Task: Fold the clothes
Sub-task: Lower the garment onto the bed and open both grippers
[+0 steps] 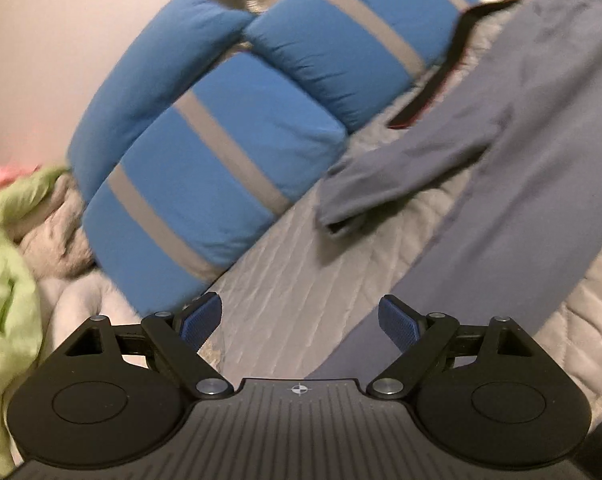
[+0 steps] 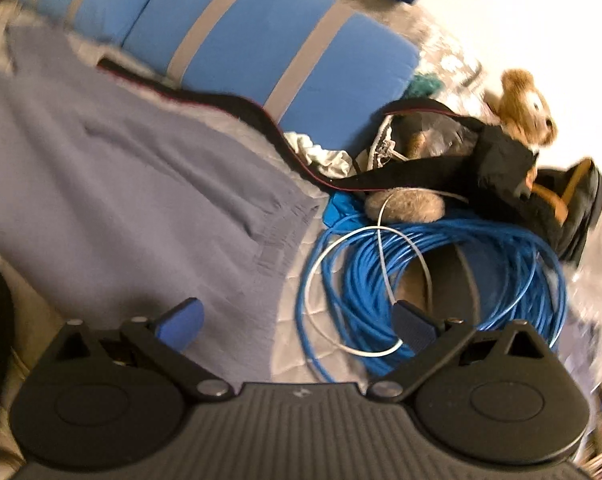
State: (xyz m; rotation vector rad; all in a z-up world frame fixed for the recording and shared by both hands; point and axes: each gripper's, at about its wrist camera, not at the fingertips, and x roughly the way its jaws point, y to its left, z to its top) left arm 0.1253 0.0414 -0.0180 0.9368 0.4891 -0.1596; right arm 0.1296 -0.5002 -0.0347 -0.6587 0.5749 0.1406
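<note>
A grey-blue long-sleeved garment point(image 1: 513, 168) lies spread on the quilted grey bedcover point(image 1: 285, 280), one sleeve cuff point(image 1: 341, 200) pointing toward the pillows. My left gripper point(image 1: 301, 320) hovers above the bedcover beside the garment's lower edge, open, with nothing between its blue pads. In the right wrist view the same garment point(image 2: 113, 184) fills the left half, its ribbed hem point(image 2: 285, 232) near the middle. My right gripper point(image 2: 297, 328) stands open above that hem and the edge of a cable coil, holding nothing.
Blue pillows with grey stripes point(image 1: 221, 148) line the bed's head. A lime green cloth point(image 1: 5, 264) lies far left. A coil of blue cable point(image 2: 441, 272), a black strap point(image 2: 229, 108), a black bag point(image 2: 441, 152) and a plush bear point(image 2: 525, 100) crowd the right side.
</note>
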